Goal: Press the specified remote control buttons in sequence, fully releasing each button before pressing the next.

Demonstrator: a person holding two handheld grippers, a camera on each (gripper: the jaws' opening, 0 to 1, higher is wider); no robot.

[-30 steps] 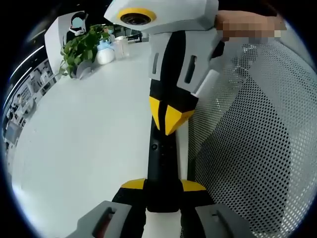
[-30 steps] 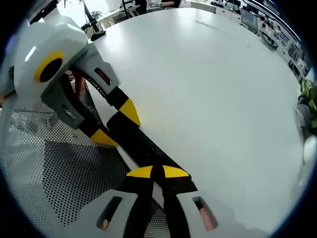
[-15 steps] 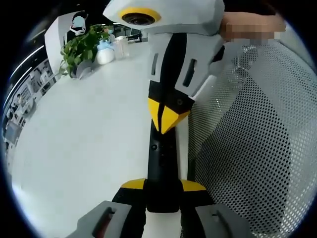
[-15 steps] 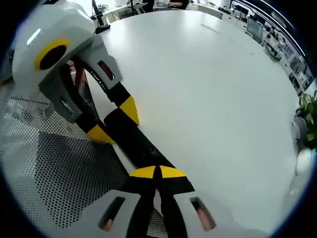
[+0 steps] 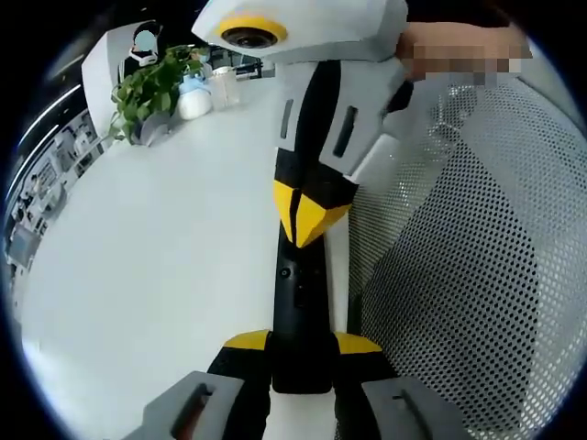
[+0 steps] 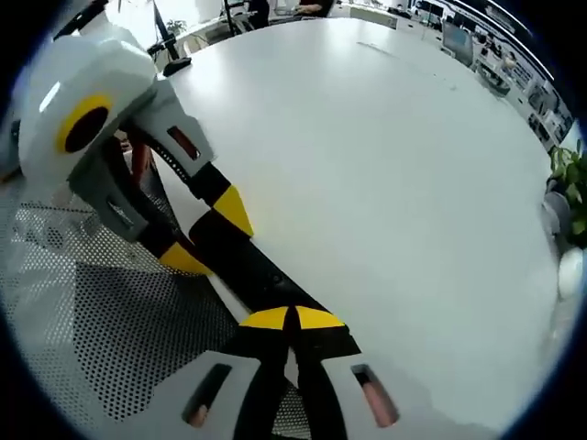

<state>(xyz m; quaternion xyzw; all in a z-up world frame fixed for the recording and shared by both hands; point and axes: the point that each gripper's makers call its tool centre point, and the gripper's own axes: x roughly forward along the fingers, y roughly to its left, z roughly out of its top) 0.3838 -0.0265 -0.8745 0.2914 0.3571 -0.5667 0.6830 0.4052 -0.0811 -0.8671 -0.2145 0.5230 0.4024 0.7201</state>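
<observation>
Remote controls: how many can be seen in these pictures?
1. A black remote control lies at the white table's edge, held between the left gripper's jaws, the right gripper closed over it. Others may be hidden.

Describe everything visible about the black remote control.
The remote control is a slim, flat black bar, apparently plastic, with small buttons faintly visible on its face. It lies along the white table's edge, beside a perforated grey mesh surface. The left gripper clamps one end; the right gripper's closed yellow tips press on its face.
</observation>
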